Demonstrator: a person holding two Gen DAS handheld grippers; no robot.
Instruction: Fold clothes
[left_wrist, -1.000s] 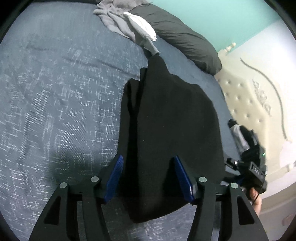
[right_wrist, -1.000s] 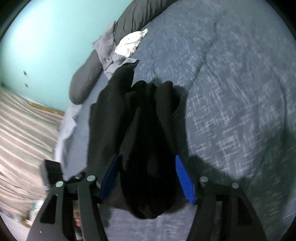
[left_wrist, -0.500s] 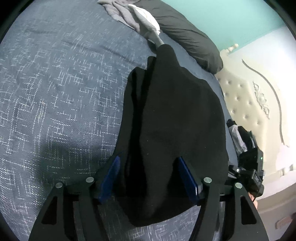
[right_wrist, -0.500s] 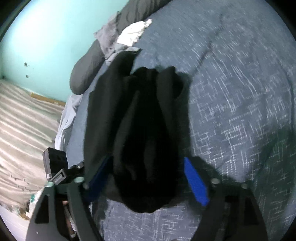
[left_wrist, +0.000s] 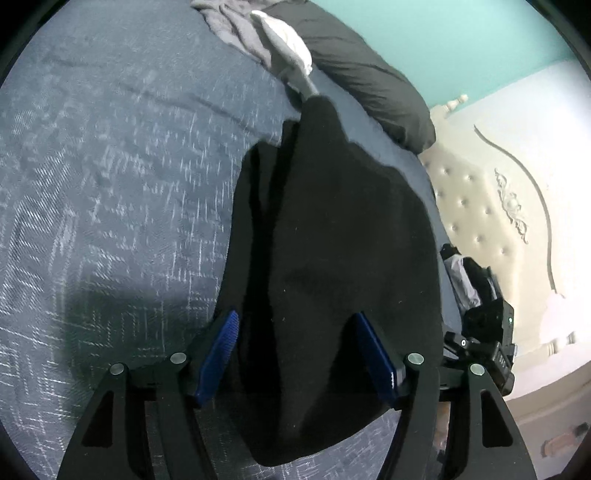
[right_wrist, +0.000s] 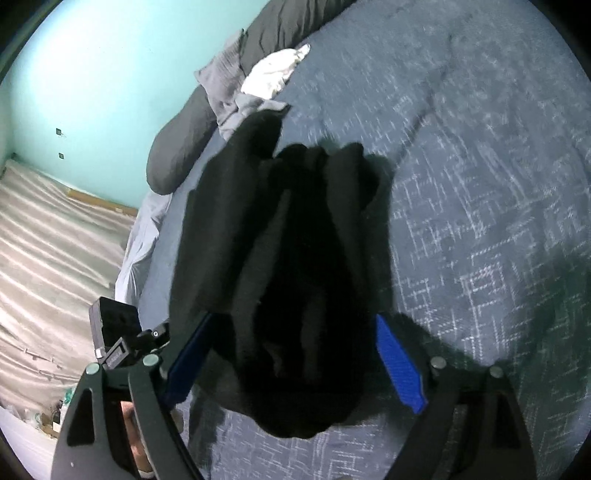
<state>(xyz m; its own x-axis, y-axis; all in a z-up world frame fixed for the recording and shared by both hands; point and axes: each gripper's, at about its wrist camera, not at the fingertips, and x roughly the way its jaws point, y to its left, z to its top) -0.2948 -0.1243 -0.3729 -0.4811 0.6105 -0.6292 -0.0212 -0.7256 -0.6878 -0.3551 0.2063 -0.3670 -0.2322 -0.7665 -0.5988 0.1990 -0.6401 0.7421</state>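
Two blue-padded fingers of the left gripper (left_wrist: 297, 354) stand spread, the black fleece garment (left_wrist: 332, 266) draped between them; whether the pads pinch it is hard to tell. It trails over the dark blue patterned bedspread (left_wrist: 110, 177) toward the grey and white clothes heap (left_wrist: 266, 40) by the dark bolster pillow (left_wrist: 369, 77) at the bed's far edge.

From the right wrist, the right gripper (right_wrist: 295, 362) is released, wide jaws flanking the bunched garment (right_wrist: 295, 258) on the bedspread (right_wrist: 480, 184).

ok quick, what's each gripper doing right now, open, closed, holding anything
Left gripper: jaws spread, black garment draped between them; grip cannot be told.
Right gripper: jaws spread, same black garment between them; grip cannot be told.
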